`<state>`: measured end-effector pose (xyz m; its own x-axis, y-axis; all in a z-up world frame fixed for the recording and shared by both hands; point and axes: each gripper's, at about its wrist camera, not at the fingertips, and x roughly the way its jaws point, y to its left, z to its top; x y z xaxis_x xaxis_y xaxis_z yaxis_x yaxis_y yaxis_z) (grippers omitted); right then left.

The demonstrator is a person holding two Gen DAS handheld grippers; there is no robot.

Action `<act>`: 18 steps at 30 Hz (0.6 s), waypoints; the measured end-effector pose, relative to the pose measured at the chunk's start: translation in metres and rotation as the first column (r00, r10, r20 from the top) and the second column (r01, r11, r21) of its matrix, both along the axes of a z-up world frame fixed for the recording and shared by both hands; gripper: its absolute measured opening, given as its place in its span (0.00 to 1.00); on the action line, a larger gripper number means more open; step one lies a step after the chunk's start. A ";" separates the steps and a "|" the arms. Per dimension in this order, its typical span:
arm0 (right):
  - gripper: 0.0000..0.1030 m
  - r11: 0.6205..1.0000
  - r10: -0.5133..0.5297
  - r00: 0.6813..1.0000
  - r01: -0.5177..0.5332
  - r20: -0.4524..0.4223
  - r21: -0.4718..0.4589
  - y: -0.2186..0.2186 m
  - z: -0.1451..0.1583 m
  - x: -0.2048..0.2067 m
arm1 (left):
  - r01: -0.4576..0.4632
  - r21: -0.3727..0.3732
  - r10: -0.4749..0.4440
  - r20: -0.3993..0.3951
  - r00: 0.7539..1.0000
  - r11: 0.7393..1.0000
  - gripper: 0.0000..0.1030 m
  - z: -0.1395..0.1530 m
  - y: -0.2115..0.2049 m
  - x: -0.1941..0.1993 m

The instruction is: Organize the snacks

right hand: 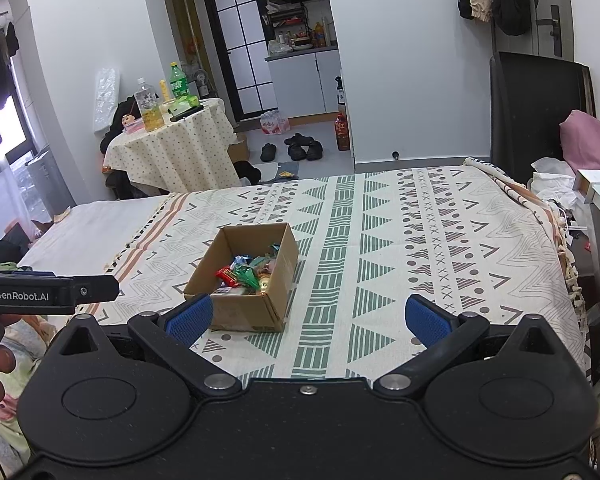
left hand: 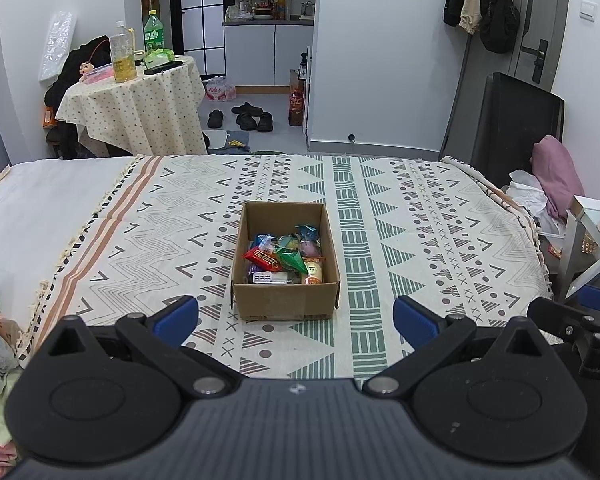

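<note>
Evidently, with both the left tool [left hand: 296,318] and right tool [right hand: 307,319] spread wide and empty, the light, crinkly, slippery snacks [left hand: 286,258] (heaped in the cardboard box [left hand: 286,302] at twelve o'clock) are best pinched by a wrapper's flat end.

A matt brown corrugated-cardboard box [left hand: 286,298] of glossy plastic-wrapped snacks [left hand: 286,258] sits on a woven, patterned cream cloth bedspread [left hand: 420,240].

We see our right claw [right hand: 307,318] spread wide and empty above the patterned bedspread [right hand: 420,240]. Just beyond its left fingertip [right hand: 190,318] sits an open cardboard box [right hand: 248,312] holding assorted wrapped snacks [right hand: 246,274].
</note>
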<state>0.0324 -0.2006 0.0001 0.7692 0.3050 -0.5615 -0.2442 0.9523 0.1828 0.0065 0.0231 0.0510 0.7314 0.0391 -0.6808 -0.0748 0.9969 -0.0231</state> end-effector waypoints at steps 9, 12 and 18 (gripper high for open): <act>1.00 1.000 -0.005 1.000 0.005 -0.001 -0.011 0.001 -0.003 0.000 | 0.008 -0.006 -0.008 -0.005 1.000 1.000 1.00 -0.004 -0.005 -0.002; 1.00 1.000 -0.006 1.000 0.006 -0.002 -0.006 0.001 -0.004 0.000 | 0.006 -0.006 -0.007 -0.005 1.000 1.000 1.00 -0.004 -0.006 -0.002; 1.00 1.000 -0.006 1.000 0.006 -0.010 -0.006 0.000 -0.007 0.001 | 0.010 -0.005 -0.010 -0.006 1.000 1.000 1.00 -0.005 -0.003 0.000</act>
